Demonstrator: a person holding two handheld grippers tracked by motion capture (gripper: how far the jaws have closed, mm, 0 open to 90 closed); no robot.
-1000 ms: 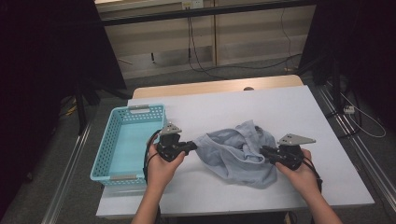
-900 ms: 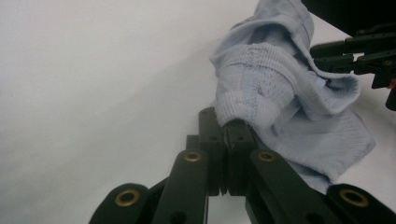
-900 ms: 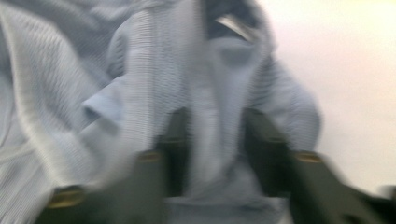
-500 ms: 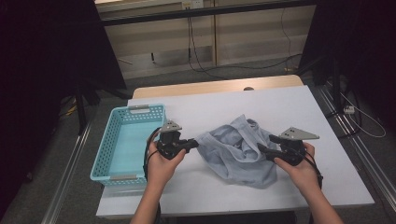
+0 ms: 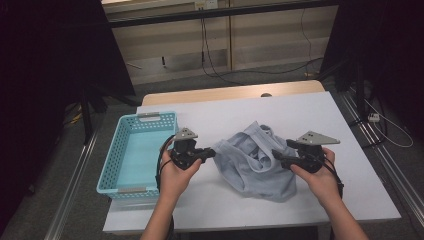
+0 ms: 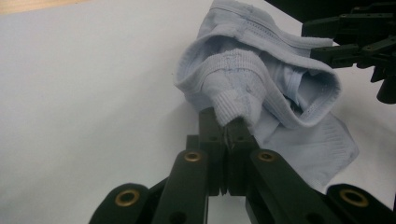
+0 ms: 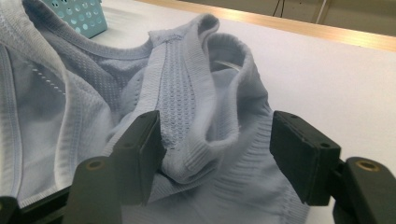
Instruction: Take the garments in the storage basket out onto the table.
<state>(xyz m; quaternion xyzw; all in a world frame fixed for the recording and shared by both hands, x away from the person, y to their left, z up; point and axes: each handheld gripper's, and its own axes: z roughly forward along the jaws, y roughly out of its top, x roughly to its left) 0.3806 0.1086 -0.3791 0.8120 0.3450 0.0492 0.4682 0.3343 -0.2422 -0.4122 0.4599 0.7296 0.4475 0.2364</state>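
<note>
Pale blue garment (image 5: 255,160) pinched at 1 hem by left gripper (image 6: 229,135), clamped tight. Right gripper (image 7: 217,156) now released and gaping around a fold, backed off slightly. Probably regrasping.

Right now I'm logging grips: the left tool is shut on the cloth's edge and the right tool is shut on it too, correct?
Not quite. The left tool is shut on the cloth, but the right tool is open, its jaws spread around a fold. The right gripper view shows this.

Basket (image 5: 135,150) left of garment (image 5: 255,160) on table (image 5: 300,110).
</note>
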